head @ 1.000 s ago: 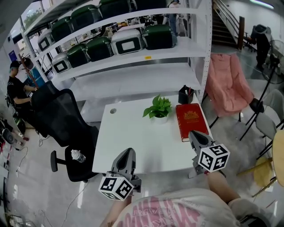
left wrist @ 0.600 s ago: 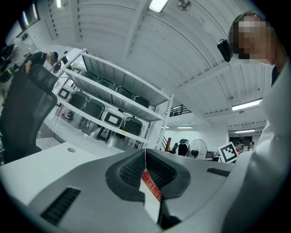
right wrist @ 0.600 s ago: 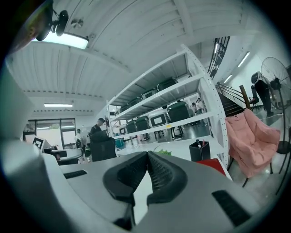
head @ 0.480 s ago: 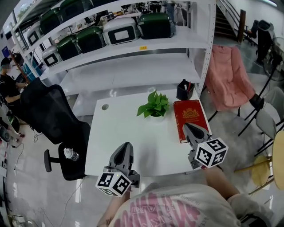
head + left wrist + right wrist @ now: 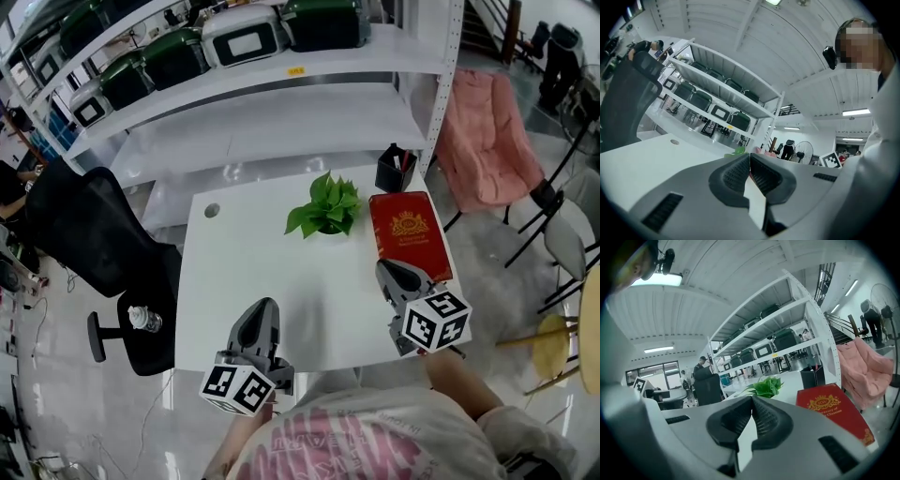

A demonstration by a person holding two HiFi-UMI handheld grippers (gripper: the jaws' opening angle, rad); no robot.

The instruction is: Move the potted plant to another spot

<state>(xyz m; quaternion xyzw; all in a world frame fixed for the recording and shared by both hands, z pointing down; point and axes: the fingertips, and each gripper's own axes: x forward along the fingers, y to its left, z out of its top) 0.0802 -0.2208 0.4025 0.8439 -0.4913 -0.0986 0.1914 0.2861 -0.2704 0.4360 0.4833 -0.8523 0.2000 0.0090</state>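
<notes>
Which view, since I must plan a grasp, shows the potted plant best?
The head view: the potted plant shows leaves and pot from above, beside the red book on the table. The right gripper view shows only its leaves, the pot hidden; the left gripper view, a green sliver.

One table (image 5: 244, 272), one potted plant (image 5: 325, 208) at 12 o'clock, one red book (image 5: 408, 234) at 2 o'clock, one pen holder (image 5: 394, 171), one office chair (image 5: 84, 234)

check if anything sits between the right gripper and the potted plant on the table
Nothing visible does. Bare table lies between the shut, empty right gripper and the potted plant. The red book lies just right of that path, beside the plant.
</notes>
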